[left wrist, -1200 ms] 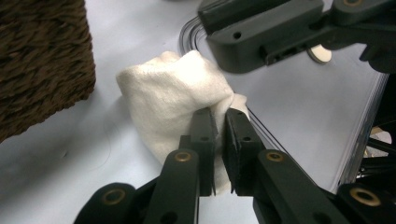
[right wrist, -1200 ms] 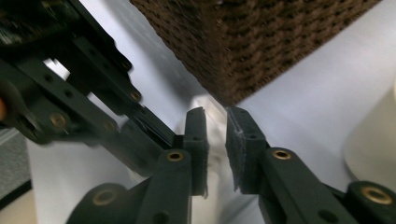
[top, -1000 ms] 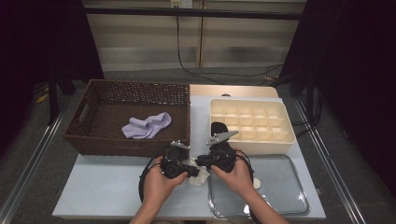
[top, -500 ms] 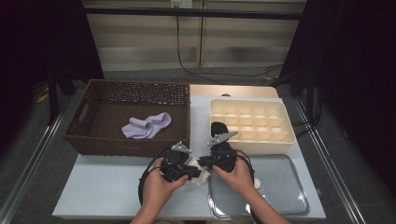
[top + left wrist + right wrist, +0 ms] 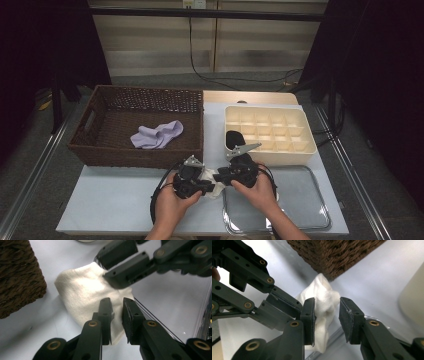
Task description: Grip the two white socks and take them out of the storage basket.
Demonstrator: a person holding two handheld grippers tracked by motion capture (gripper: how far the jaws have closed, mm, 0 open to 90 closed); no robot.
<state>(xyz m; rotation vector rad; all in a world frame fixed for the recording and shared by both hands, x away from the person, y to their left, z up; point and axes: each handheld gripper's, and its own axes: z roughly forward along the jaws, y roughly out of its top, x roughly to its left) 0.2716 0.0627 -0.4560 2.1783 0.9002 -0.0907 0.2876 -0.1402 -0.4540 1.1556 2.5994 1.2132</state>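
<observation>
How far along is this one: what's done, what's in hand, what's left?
Done: a black bundle sits in one compartment of the cream divider box. In hand: the white cloth lies on the table between both grippers. The right gripper has just been opening its jaws around it, while the left gripper holds narrow jaws over it, grip unclear. Left: the lilac cloth waits in the wicker basket.

At the lower centre of the high view, the white cloth (image 5: 214,176) looked soft, matt and finely knitted. Both tools, left (image 5: 116,312) and right (image 5: 327,315), were matt black plastic with brass-coloured rivets. The basket (image 5: 100,150) at left was rough brown wicker, the tray (image 5: 320,210) at lower right glossy metal, the tabletop (image 5: 110,200) smooth, pale and matt.
</observation>
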